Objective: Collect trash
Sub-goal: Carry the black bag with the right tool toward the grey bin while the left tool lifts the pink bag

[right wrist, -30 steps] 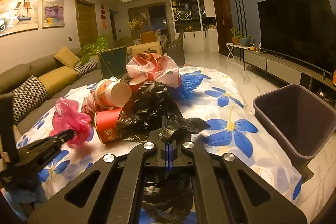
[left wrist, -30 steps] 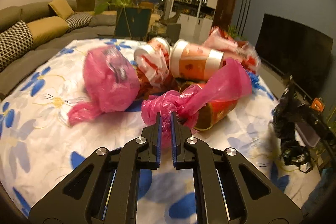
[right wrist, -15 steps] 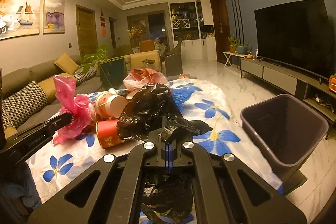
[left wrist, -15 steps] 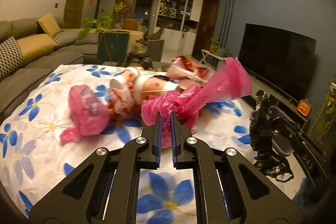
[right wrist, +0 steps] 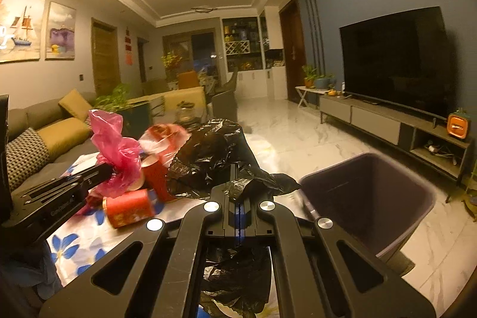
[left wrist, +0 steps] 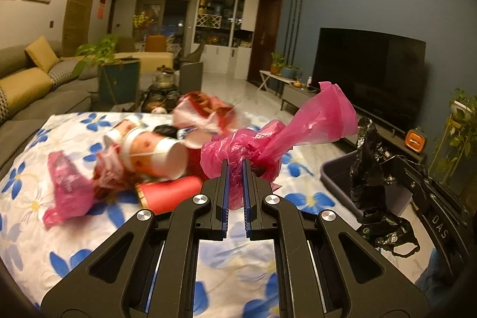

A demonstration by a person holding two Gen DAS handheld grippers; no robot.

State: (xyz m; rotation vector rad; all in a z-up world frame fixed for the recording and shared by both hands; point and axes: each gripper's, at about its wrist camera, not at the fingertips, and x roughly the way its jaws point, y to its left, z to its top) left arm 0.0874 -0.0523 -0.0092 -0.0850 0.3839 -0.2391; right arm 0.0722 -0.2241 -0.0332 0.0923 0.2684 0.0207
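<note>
Left wrist view has the left gripper point(left wrist: 235, 163) clamped on a pink bag point(left wrist: 277, 139) above the table's litter, while the right gripper point(right wrist: 237, 184) pinches a black bag point(right wrist: 208, 163) beside the bin point(right wrist: 417, 198).

Bin mouth: purple bin point(right wrist: 366, 198) at right of frame, open and unblocked
Worktop centre: cups point(left wrist: 155, 154) and wrappers piled, blocking passage
Lower left: floral worktop point(left wrist: 35, 231) bare

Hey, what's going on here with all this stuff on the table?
A person is clearing trash with two handheld grippers. The left gripper is clamped on a crumpled pink plastic bag, and the right gripper pinches a black plastic bag. Both are held up beside an open dark bin. Paper cups and wrappers lie on the floral tablecloth.
</note>
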